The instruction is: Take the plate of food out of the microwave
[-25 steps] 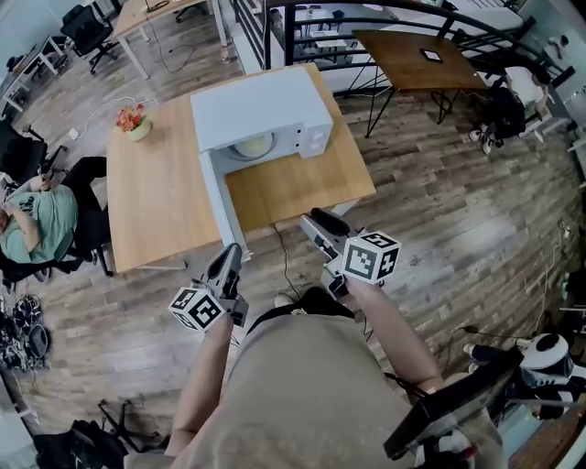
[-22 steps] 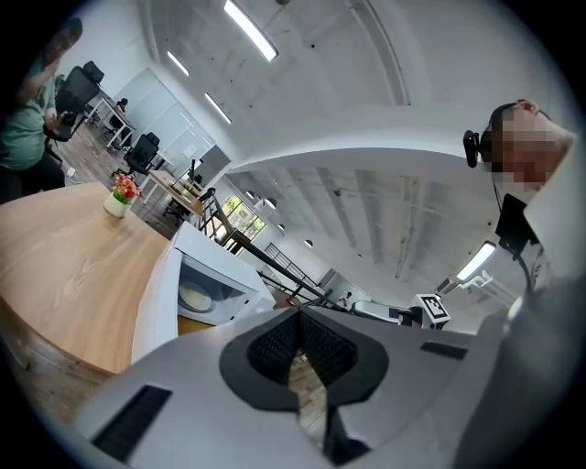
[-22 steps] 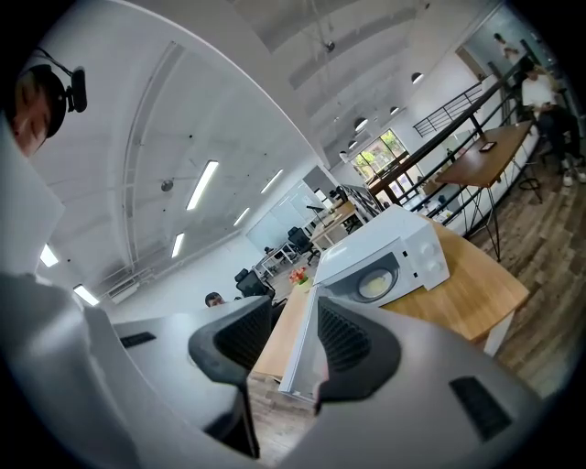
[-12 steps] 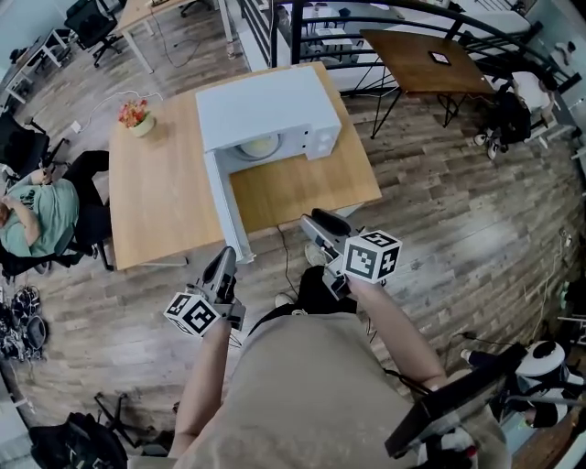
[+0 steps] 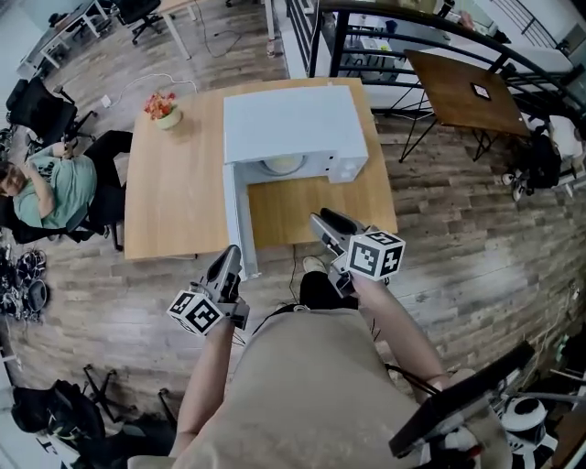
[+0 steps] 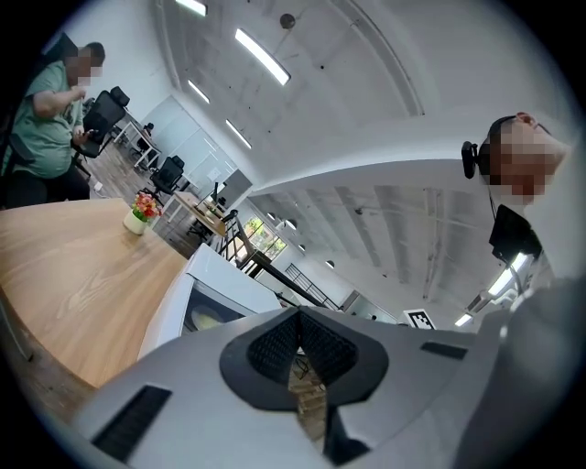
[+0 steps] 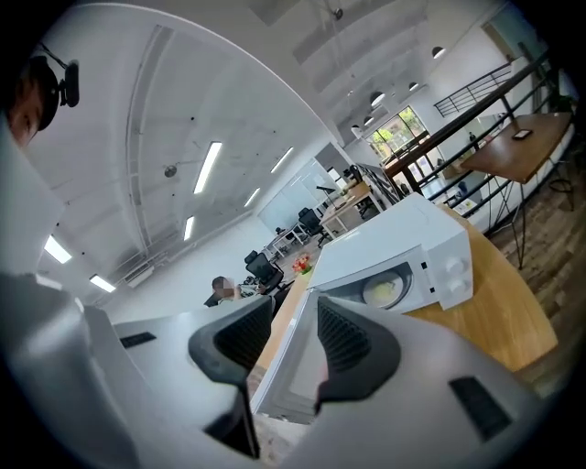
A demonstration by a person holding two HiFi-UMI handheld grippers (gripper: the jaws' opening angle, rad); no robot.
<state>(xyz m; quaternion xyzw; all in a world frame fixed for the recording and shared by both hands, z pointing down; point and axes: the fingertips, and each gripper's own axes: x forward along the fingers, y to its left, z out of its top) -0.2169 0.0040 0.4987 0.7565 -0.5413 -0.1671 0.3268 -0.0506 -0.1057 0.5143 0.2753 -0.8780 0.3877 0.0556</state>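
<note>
The white microwave (image 5: 293, 124) stands on a wooden table (image 5: 174, 201), its door (image 5: 240, 220) swung open toward me. Inside sits the plate of pale food (image 5: 282, 165), which also shows in the right gripper view as the plate (image 7: 383, 291) and, dimly, in the left gripper view as the plate (image 6: 206, 318). My left gripper (image 5: 229, 259) hovers off the table's near edge beside the door's tip, its pads meeting, nothing held. My right gripper (image 5: 325, 223) is over the table's near edge, in front of the cavity. Its jaws stand apart, empty, the door (image 7: 291, 366) visible through the gap.
A small pot of flowers (image 5: 165, 108) stands at the table's far left corner. A seated person (image 5: 50, 183) and office chairs are to the left. A dark table (image 5: 467, 87) and a black railing (image 5: 366, 18) lie beyond on the right.
The table and microwave have shifted right and lower in the head view and now sit closer to both grippers. The jaws look unchanged.
</note>
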